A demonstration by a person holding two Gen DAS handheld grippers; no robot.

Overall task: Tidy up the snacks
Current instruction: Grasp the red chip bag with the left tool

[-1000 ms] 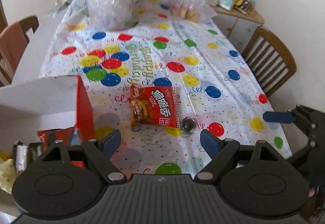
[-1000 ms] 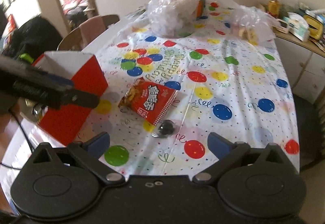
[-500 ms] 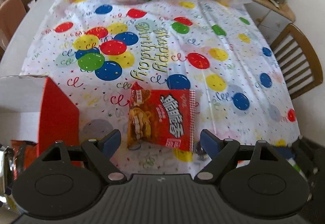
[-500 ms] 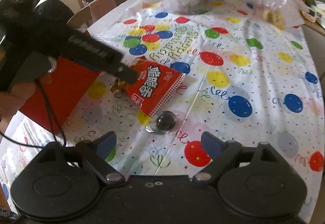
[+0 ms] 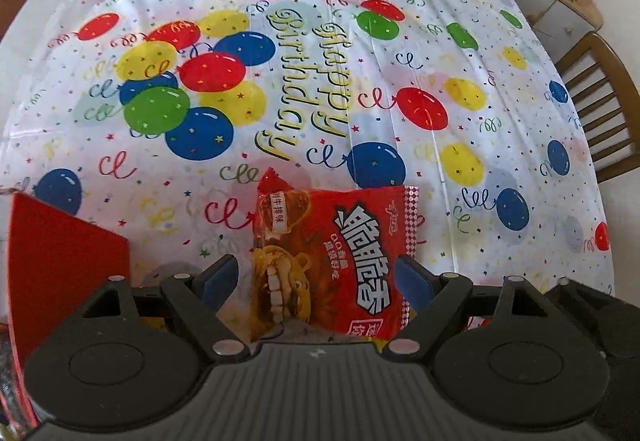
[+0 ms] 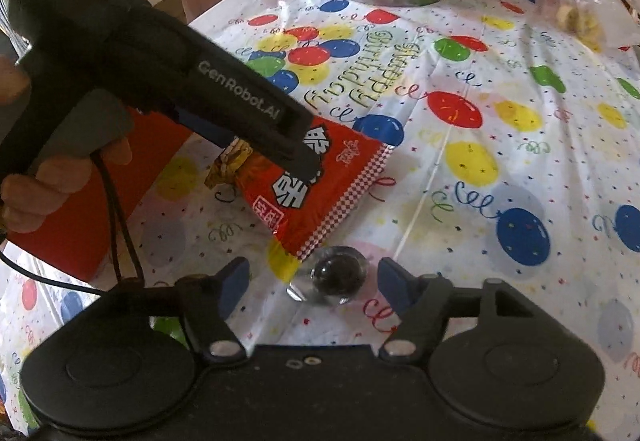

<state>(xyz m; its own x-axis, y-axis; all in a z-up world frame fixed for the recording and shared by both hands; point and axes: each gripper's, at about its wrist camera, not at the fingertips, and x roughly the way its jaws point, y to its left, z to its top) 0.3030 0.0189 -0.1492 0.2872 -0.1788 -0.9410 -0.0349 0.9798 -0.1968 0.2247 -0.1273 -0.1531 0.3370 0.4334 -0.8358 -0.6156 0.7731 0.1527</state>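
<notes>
Straddling the packet (image 5: 326, 261), the left gripper (image 5: 316, 279) gapes over its width (long axis running forward), nearer than the released right gripper (image 6: 314, 281).

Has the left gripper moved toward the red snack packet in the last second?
Yes. The left gripper has come forward and down over the tablecloth; its open jaws now straddle the red snack packet, beside the red box.
</notes>
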